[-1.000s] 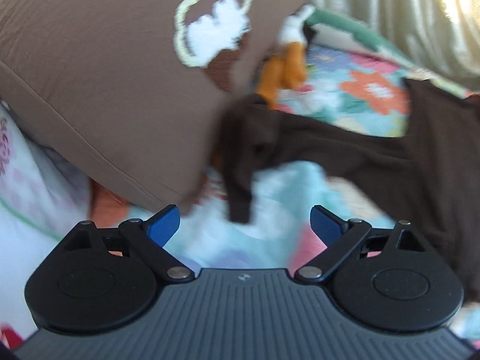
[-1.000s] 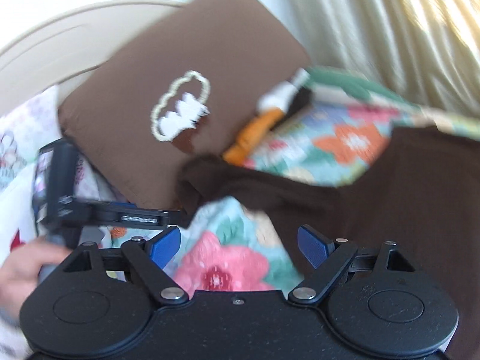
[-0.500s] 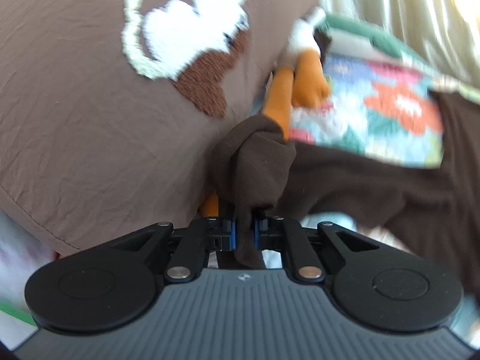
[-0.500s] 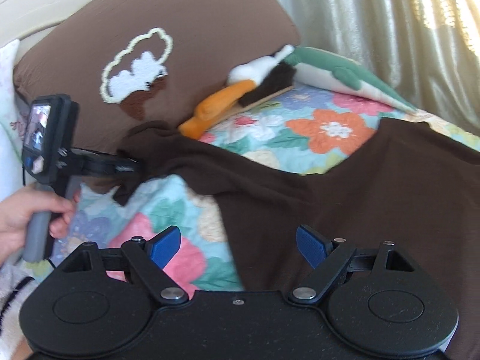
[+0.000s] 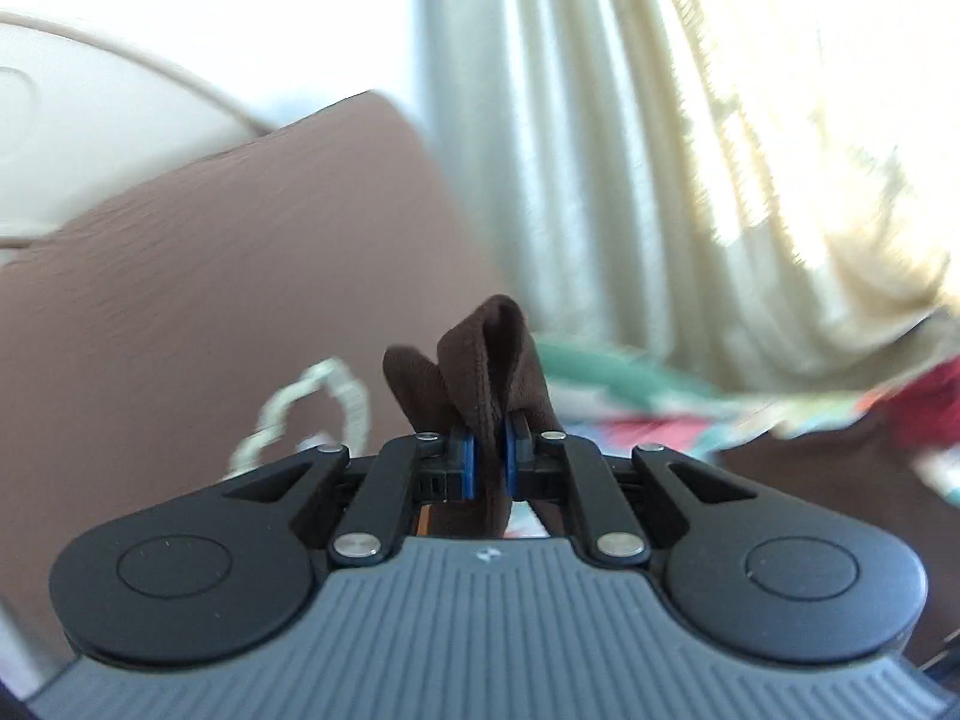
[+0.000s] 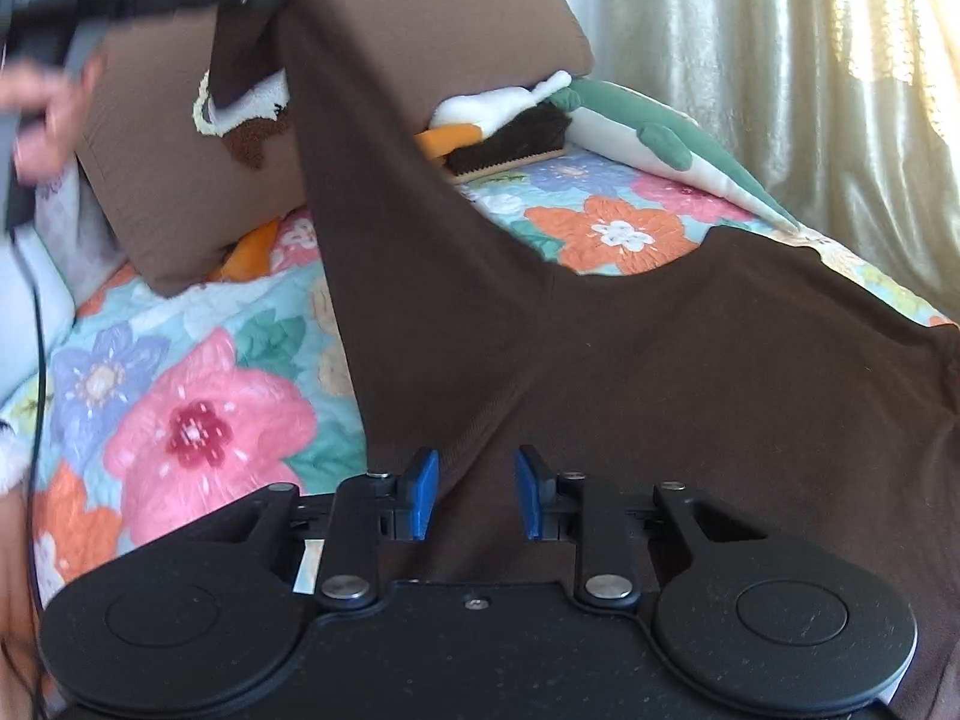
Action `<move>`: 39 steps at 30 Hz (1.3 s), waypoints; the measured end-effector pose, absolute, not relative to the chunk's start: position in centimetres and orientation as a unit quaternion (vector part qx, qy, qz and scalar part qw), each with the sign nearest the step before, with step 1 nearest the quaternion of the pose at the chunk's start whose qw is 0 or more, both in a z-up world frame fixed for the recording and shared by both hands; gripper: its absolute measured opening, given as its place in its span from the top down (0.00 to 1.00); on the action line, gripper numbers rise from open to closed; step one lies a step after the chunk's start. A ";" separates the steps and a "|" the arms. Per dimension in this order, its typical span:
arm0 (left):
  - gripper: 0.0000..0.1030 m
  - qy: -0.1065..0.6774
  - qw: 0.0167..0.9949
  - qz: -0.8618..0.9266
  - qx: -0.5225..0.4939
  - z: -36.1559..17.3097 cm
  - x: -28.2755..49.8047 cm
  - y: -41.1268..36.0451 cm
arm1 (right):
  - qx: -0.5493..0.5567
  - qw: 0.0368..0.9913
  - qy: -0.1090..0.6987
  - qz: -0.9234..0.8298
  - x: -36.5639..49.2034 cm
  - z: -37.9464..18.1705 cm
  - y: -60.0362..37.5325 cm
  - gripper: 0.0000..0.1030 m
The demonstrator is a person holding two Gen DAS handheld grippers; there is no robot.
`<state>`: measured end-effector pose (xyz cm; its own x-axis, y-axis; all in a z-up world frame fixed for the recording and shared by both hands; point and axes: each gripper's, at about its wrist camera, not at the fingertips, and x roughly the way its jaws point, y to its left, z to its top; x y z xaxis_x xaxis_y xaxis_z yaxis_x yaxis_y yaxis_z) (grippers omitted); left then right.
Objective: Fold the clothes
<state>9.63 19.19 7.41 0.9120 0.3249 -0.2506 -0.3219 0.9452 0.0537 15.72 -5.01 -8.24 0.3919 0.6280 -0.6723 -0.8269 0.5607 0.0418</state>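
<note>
A bed [image 6: 180,384] with a flowered quilt fills the right wrist view, a pale curtain [image 6: 780,60] hanging behind it. A brown pillow [image 6: 420,18] with a white patch leans at the head, and a green and white soft toy [image 6: 630,120] lies beside it. The dark brown garment [image 6: 690,390] lies spread over the right side of the bed, one sleeve pulled up and to the left in a taut strip.

The left gripper [image 5: 487,468] holds that sleeve end raised in front of the pillow, its blue fingers [image 5: 463,465] clamped on the bunched cloth. The right gripper [image 6: 477,501] sits low over the garment's near edge, its fingers [image 6: 423,498] apart with cloth between them, not pinched.
</note>
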 end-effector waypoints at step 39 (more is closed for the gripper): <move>0.35 0.394 0.915 0.008 -0.086 -11.0 16.7 15.9 | -0.065 0.857 0.412 0.302 18.1 -10.3 -11.3 0.37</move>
<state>16.72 15.86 -10.98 0.6897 -0.0526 -0.7222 -0.0826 0.9851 -0.1507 18.14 -11.27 -10.31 0.4779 0.4642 -0.7457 -0.5721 0.8087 0.1367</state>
